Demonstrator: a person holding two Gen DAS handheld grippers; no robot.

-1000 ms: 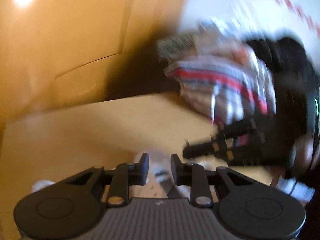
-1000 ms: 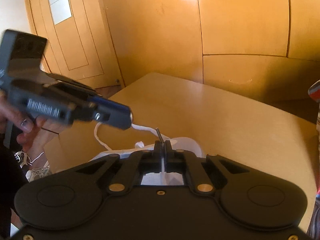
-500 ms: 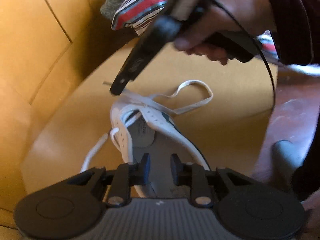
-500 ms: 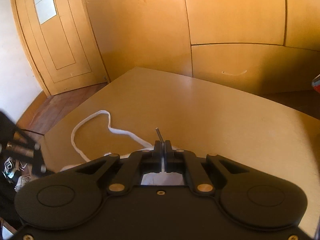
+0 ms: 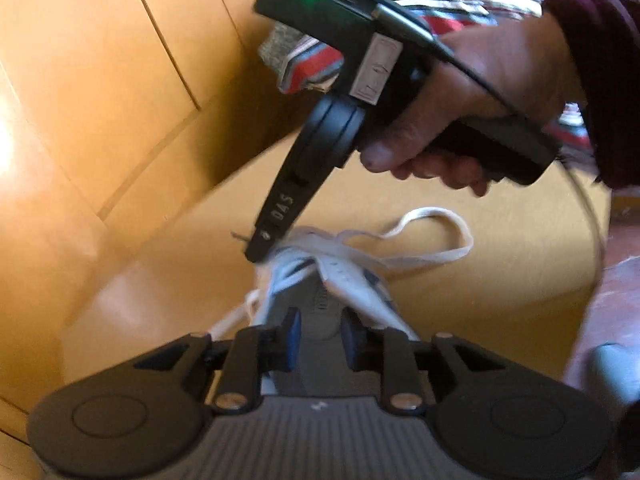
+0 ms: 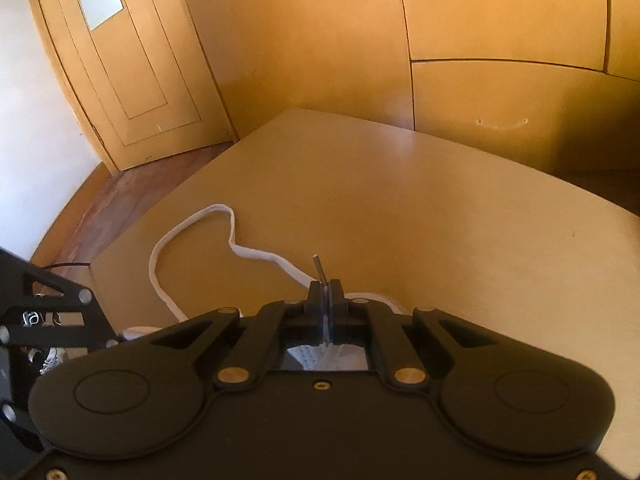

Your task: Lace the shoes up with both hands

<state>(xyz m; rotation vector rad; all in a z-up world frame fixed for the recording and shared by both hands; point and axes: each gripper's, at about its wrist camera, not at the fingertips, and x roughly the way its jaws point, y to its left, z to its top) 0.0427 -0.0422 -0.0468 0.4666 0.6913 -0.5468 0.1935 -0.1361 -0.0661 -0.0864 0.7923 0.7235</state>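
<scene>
Both tongs angle toward the shoe (image 5: 320, 280); right tongs (image 6: 325, 292) pinch the lace tip (image 6: 318, 266).

We see a tan table (image 6: 400, 208) before orange panelled walls (image 6: 304, 40), a door (image 6: 120, 60) with a glazed pane far left, reddish floor (image 6: 120, 196) beneath.

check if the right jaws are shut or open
Shut: the right gripper pinches the lace tip, with no gap between its jaws.
</scene>
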